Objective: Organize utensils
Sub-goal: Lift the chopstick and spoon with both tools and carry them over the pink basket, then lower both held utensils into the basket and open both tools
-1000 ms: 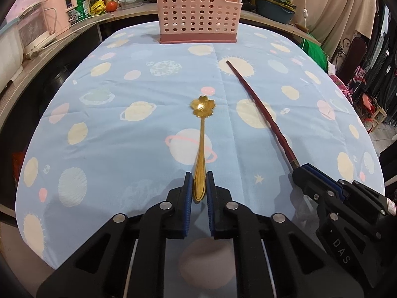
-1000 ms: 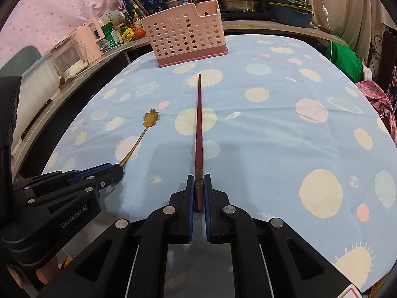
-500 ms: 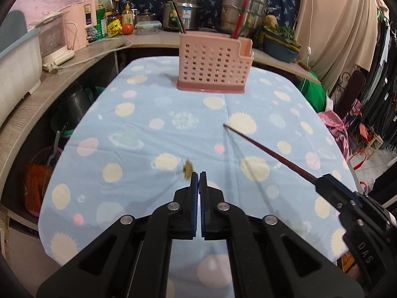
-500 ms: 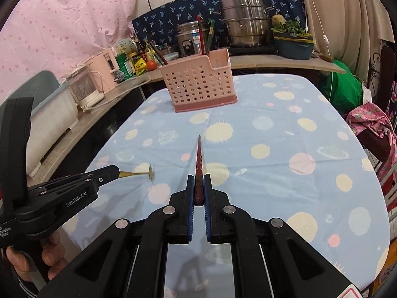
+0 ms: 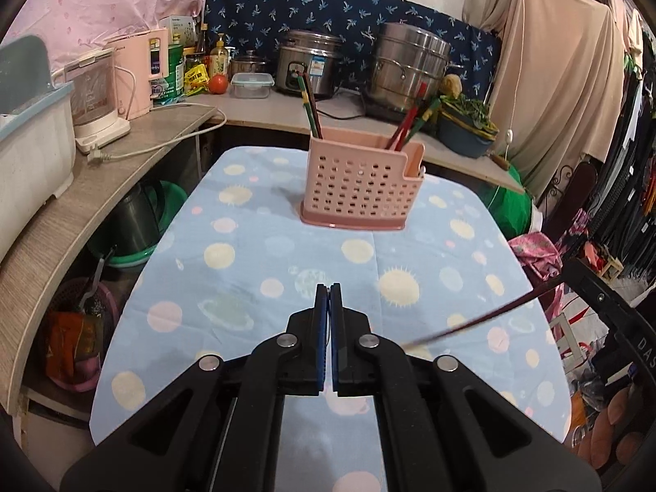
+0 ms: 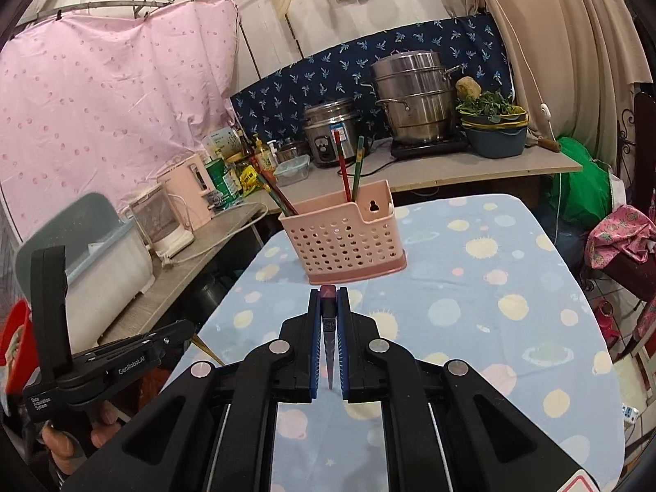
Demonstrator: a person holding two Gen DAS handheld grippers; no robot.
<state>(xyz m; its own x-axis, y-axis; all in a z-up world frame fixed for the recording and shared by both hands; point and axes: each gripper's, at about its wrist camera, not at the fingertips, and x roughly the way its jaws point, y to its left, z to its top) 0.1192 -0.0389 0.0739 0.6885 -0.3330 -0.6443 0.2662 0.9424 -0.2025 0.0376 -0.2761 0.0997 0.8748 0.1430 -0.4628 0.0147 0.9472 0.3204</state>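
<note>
Left gripper (image 5: 329, 287) clenched on gold spoon (image 6: 207, 351) (handle visible in right view only). Right gripper (image 6: 328, 293) grasping red chopstick (image 5: 471, 326). Pink basket (image 5: 361, 188) ahead on tablecloth (image 5: 229, 270).

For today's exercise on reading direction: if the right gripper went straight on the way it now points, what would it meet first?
Probably the pink basket: it stands dead ahead of the right gripper, though the chopstick it holds would likely touch first.

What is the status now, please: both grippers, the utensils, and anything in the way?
Left gripper shut on gold spoon. Right gripper shut on dark red chopstick. Both clear of table. Pink basket ahead, path clear.
</note>
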